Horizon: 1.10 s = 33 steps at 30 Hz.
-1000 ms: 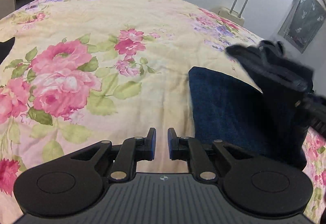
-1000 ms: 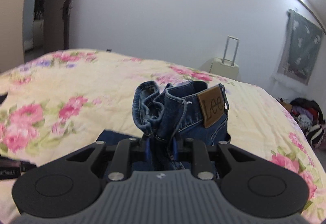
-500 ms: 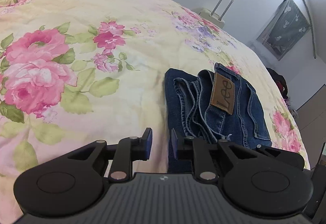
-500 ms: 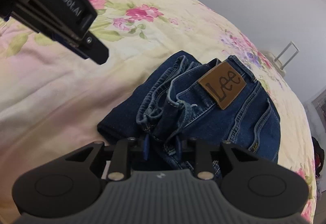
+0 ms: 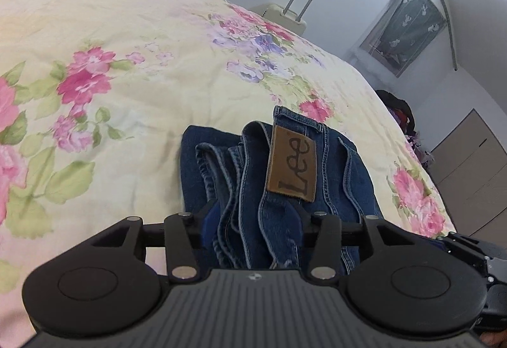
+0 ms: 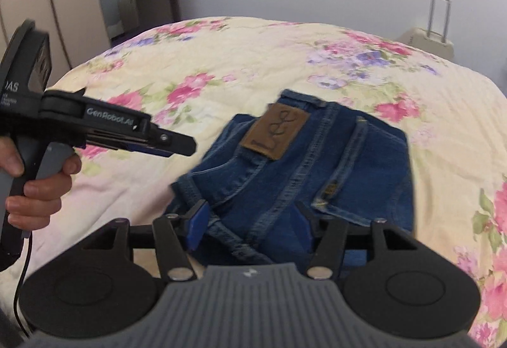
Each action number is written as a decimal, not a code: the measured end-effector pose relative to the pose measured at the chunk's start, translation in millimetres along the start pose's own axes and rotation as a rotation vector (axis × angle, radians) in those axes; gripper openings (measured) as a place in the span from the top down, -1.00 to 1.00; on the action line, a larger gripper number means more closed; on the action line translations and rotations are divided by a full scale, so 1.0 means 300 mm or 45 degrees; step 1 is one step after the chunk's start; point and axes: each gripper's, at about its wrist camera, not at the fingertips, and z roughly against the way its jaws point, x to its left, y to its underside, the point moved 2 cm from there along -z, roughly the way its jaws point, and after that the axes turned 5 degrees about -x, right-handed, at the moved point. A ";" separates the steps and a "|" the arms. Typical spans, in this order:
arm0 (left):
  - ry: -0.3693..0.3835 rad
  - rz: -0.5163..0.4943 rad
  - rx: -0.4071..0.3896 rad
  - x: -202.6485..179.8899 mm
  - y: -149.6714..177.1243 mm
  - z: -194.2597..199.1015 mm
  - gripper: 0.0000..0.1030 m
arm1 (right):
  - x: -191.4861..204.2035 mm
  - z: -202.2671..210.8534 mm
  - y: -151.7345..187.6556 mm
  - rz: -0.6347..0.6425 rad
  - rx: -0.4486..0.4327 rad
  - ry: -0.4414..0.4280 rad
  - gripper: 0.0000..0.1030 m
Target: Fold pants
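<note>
Denim bunches right between the spread fingers of the left gripper (image 5: 253, 221), whose jaws stand wide apart around the rumpled waistband without pinching it; the right gripper (image 6: 250, 221) is likewise released, its blue pads either side of a fold of cloth but not closed on it. The folded dark-blue denim pants (image 6: 317, 170) lie as a compact bundle on the cream floral-print bedspread (image 6: 253, 62), brown leather Lee patch (image 5: 293, 164) facing up, with the waistband edges (image 5: 221, 164) on the near left side loose and ridged, not flat. From here the likely trouble is that cloth sitting between open fingers gets dragged as either tool pulls away, which would tug the top layer off the one beneath and undo the fold; the soft, yielding quilt gives the bundle little to resist that. A careless re-closing could also catch only the waistband and lift one layer. Farther back, the cream hard-shell suitcase (image 5: 285, 12) with raised handle stands against the white wall, well clear of the work.
</note>
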 end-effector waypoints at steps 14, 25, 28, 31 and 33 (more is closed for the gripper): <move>0.036 0.037 0.018 0.042 -0.060 -0.241 -0.35 | -0.471 -0.039 0.144 -0.456 -0.065 0.110 0.06; 0.057 -0.254 -0.220 -0.169 -0.082 -0.053 0.89 | -0.458 -0.061 0.184 -0.482 -0.067 0.083 0.15; -0.038 -0.261 -0.181 -0.119 -0.088 -0.070 0.89 | -0.449 -0.051 0.181 -0.488 -0.071 0.068 0.18; -0.121 -0.242 -0.064 -0.034 -0.056 -0.163 0.89 | -0.420 -0.053 0.169 -0.455 -0.073 0.049 0.24; -0.162 -0.218 0.007 0.012 -0.029 -0.222 0.88 | -0.392 -0.065 0.167 -0.395 -0.066 0.059 0.24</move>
